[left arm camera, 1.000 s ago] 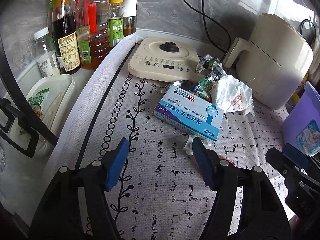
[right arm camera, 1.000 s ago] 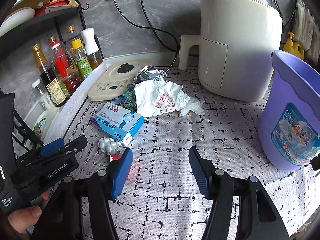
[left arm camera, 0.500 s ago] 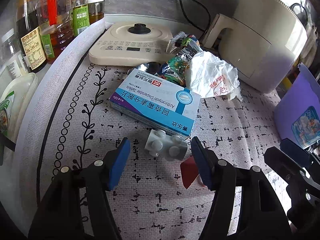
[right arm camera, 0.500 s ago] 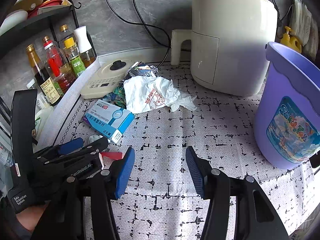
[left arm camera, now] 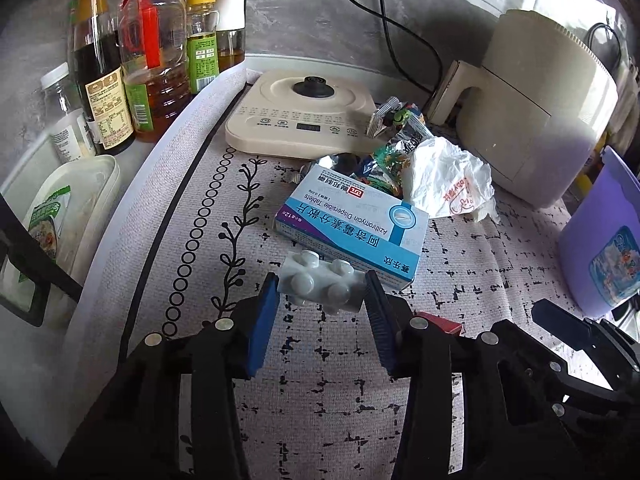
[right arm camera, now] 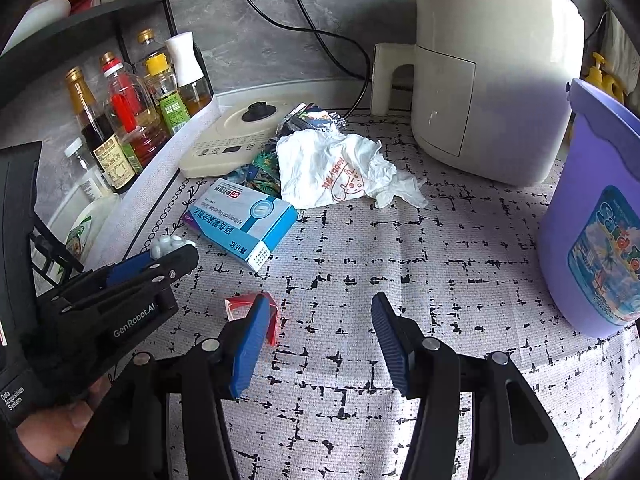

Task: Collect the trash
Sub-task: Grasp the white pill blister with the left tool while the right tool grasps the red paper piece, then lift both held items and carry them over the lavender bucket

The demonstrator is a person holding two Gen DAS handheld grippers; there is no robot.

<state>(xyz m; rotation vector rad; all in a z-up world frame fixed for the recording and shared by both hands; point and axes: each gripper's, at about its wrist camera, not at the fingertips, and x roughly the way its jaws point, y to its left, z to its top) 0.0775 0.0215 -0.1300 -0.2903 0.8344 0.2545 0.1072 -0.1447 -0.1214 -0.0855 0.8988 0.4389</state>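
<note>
My left gripper (left arm camera: 322, 294) is shut on a white pill blister pack (left arm camera: 320, 286), held just in front of a blue medicine box (left arm camera: 352, 228). The pack also shows in the right wrist view (right arm camera: 168, 244) at the left gripper's tip (right arm camera: 160, 256). A crumpled white plastic bag (right arm camera: 332, 174) and foil snack wrappers (left arm camera: 394, 136) lie behind the box. A small red wrapper (right arm camera: 272, 312) lies by my right gripper's left finger. My right gripper (right arm camera: 320, 340) is open and empty. A purple bucket (right arm camera: 592, 216) stands to the right.
A cream air fryer (right arm camera: 488, 80) stands at the back, a flat cream appliance base (left arm camera: 300, 120) to its left. Sauce and oil bottles (left arm camera: 132, 60) line the left edge beside a white plastic container (left arm camera: 76, 200). Cables run up the grey wall.
My left gripper moved forward over the blister pack, closed on it and lifted it slightly. My right gripper moved a little forward and stayed open.
</note>
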